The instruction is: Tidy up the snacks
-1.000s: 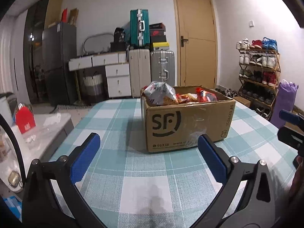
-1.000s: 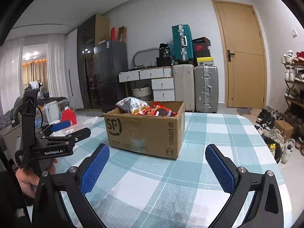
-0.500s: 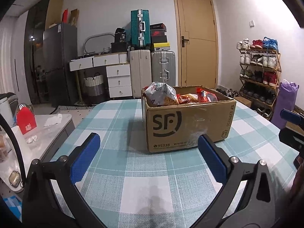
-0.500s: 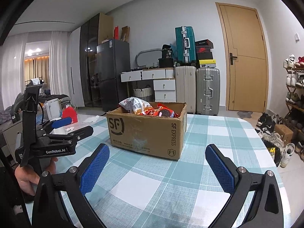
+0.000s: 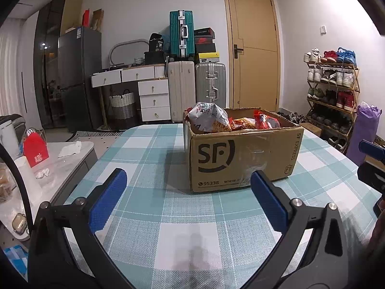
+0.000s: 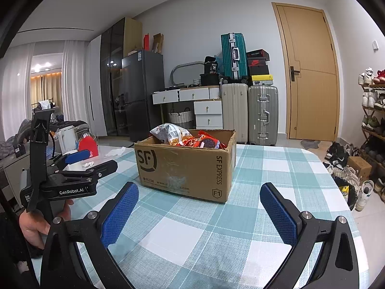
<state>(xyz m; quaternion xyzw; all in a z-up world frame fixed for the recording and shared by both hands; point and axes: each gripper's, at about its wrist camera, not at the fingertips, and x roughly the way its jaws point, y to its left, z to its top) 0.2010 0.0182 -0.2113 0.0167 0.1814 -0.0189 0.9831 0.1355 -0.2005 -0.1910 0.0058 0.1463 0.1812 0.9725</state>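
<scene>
An open brown SF cardboard box (image 5: 243, 159) stands on the checked tablecloth; it also shows in the right wrist view (image 6: 185, 166). It holds several snack packs: a white crumpled bag (image 5: 208, 118) at its left end and red and orange packs (image 5: 262, 121) beside it. In the right wrist view the white bag (image 6: 170, 132) and red packs (image 6: 204, 142) show too. My left gripper (image 5: 189, 192) is open and empty, short of the box. My right gripper (image 6: 199, 204) is open and empty, short of the box's corner.
The table (image 5: 154, 144) has a teal and white checked cloth. A low white side table (image 5: 60, 159) with a red carton (image 5: 36, 149) stands to the left. Suitcases (image 5: 209, 86), a door and a shoe rack (image 5: 332, 91) stand behind.
Both grippers have risen and drifted slightly; the box sits a little lower in both views. Both stay open and empty.
</scene>
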